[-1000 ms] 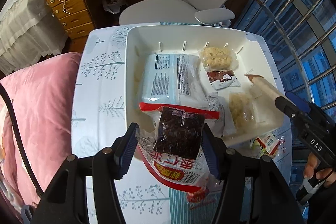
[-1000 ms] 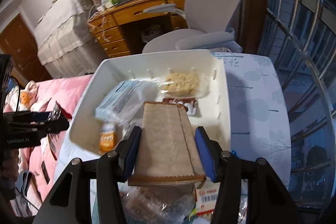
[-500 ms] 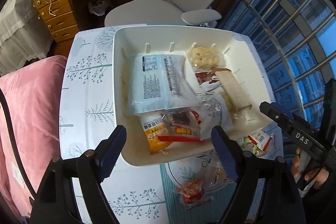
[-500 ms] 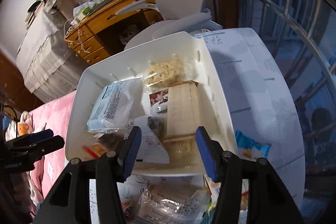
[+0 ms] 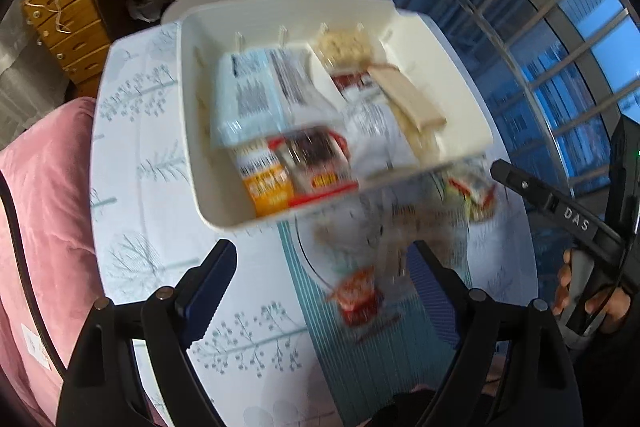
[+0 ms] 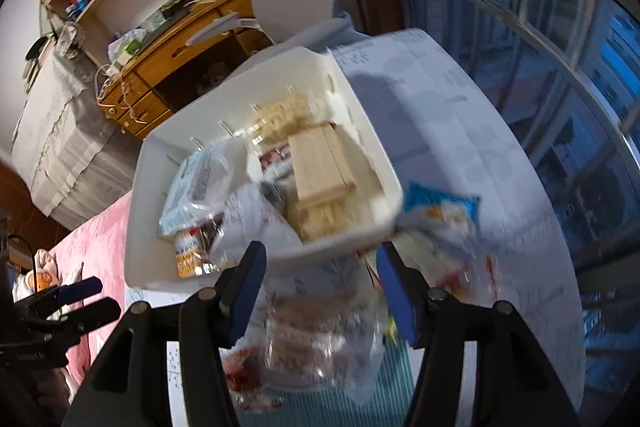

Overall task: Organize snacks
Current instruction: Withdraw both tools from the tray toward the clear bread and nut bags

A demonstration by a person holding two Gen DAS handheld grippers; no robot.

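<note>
Now both loads dropped into white bin (image 5: pixel 208 195) — left gripper (image 5: pixel 324 279), right gripper (image 6: pixel 320 283) opening, empty — onto loose table packets (image 6: pixel 320 339) next.

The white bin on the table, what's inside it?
The white bin holds a pale blue packet, an orange packet, a tan wafer pack and a crumbly snack bag. Whatever lies beneath them is covered.

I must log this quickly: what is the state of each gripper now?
Left gripper: fingers opening, holding nothing.
Right gripper: fingers opening, holding nothing; a clear snack bag lies below them.
</note>
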